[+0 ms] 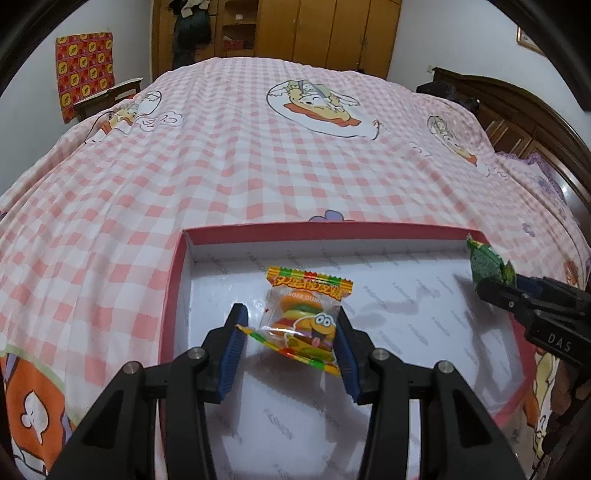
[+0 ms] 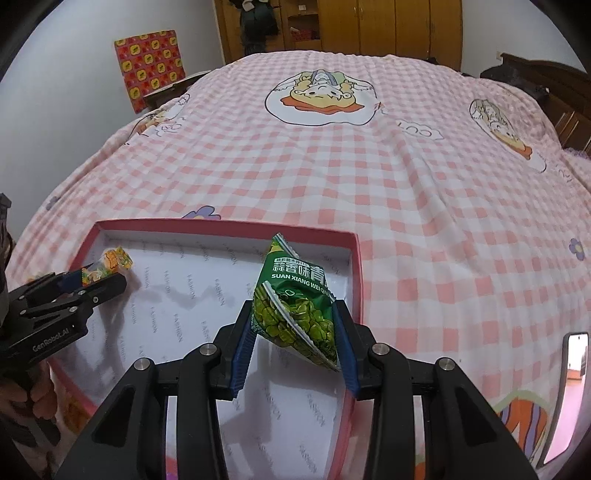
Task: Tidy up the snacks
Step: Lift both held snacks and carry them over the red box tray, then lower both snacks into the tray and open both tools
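A shallow red-rimmed box point(image 1: 258, 233) with a white printed floor lies on the bed; its far rim point(image 2: 221, 226) shows in the right wrist view too. My left gripper point(image 1: 291, 332) is shut on a clear burger gummy packet point(image 1: 306, 314), held above the box's left half. That packet point(image 2: 110, 264) and the left gripper point(image 2: 96, 284) appear at the left of the right wrist view. My right gripper point(image 2: 295, 328) is shut on a green pea snack packet point(image 2: 295, 302) over the box's right side. The green packet point(image 1: 487, 262) and right gripper point(image 1: 498, 288) show at the right edge.
A pink checked bedspread point(image 1: 258, 166) with cartoon prints covers the bed around the box. A dark wooden headboard point(image 1: 517, 110) stands at the right and wooden wardrobes point(image 1: 325, 29) at the back. A phone-like object point(image 2: 570, 387) lies at the lower right.
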